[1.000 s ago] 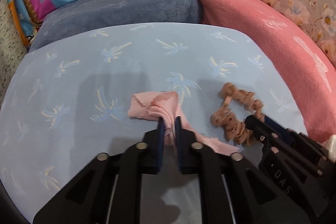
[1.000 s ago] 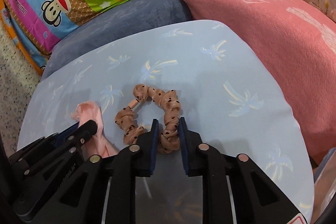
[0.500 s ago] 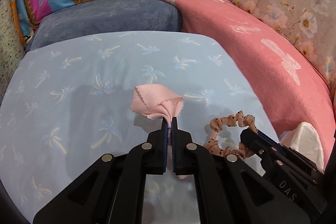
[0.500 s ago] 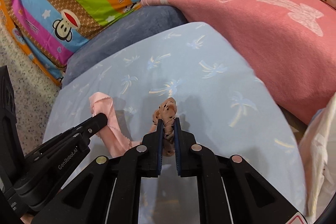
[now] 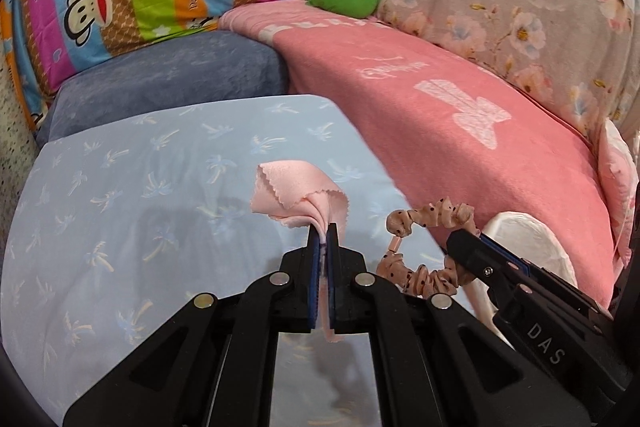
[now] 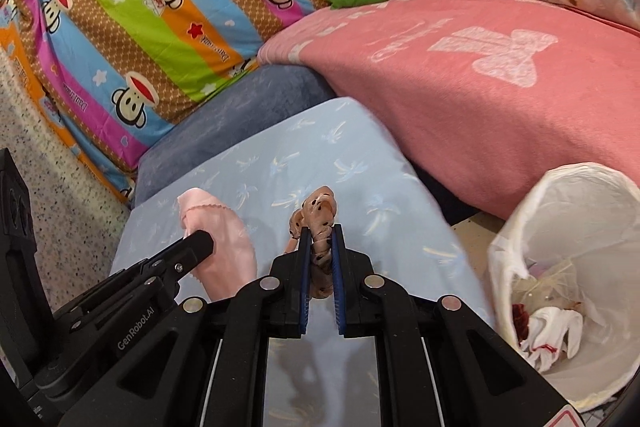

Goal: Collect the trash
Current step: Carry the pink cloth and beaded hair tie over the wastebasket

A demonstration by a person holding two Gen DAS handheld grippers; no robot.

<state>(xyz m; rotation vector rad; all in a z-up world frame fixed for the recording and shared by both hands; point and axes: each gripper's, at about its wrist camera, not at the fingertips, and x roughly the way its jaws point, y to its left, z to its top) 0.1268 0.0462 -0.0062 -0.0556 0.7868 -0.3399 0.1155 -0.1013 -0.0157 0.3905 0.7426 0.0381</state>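
With both claws clamped on their loads, the carry toward the bin looks under way. Left claw (image 5: 324, 233): jaws pinched narrow on a fold of the pink cloth (image 5: 296, 195), most of it bunched above the tips, a tail hanging below. Right claw (image 6: 320, 239): jaws closed on the dotted tan scrunchie (image 6: 318, 215), which in the left wrist view loops out sideways from the tips. Both items hang clear above the light blue palm-print cushion (image 6: 352, 167). To the right, beside the pink blanket (image 6: 500, 99), stands the white-lined trash bin (image 6: 520, 211), mouth open, some rubbish already inside.

Risks, as judgement:
- The cloth is held by a thin fold only; a quick swing could let it slip out short of the bin.
- The scrunchie's loose loop could snag on the neighbouring claw, since the two travel close together.
- The bin liner's rim looks floppy; a release at the near edge could drop an item outside, or a claw could drag the liner.
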